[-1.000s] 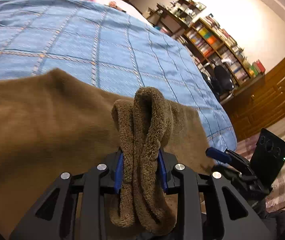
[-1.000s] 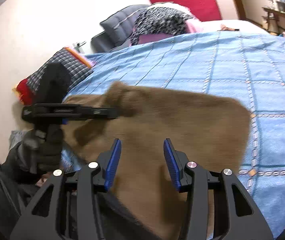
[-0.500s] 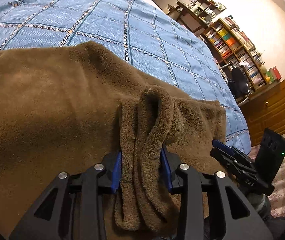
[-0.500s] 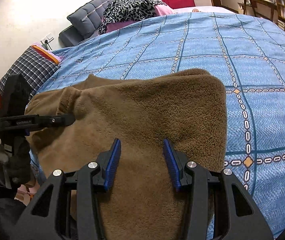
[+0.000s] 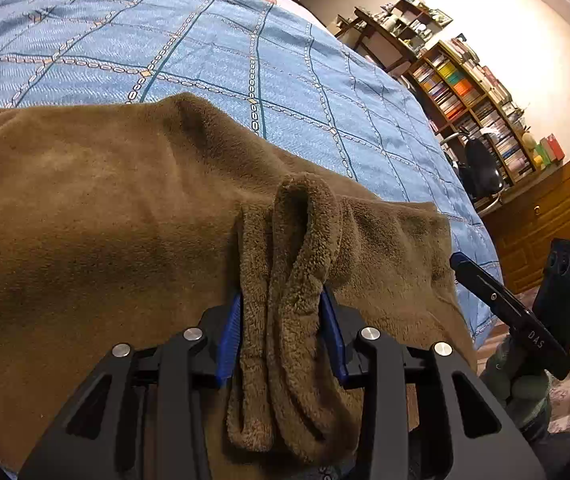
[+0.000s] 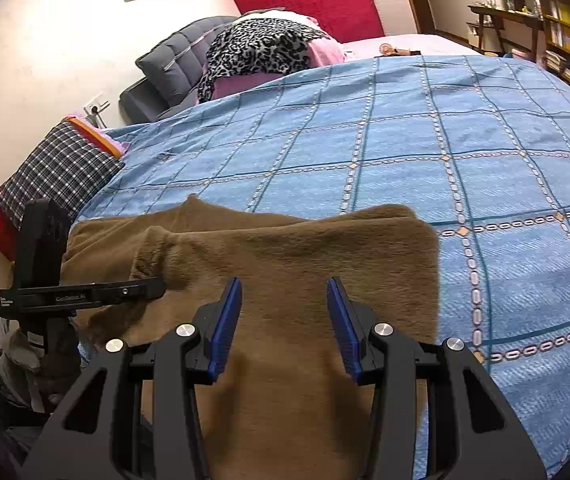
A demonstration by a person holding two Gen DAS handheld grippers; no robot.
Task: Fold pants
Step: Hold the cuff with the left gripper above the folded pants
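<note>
Two tools work on brown pants [image 5: 105, 208] on the bed [image 6: 425, 152]; left tool [image 5: 281, 316] pinches a fold; right tool [image 6: 285, 316] gapes, maybe just above the cloth.

Brown fleece pants [image 6: 285, 264] lie folded on the bed's near edge, one bunched end upright

Blue checked bedspread [image 6: 405, 152]; bookshelves [image 5: 481, 92]; plaid pillow [image 6: 57, 172]
</note>
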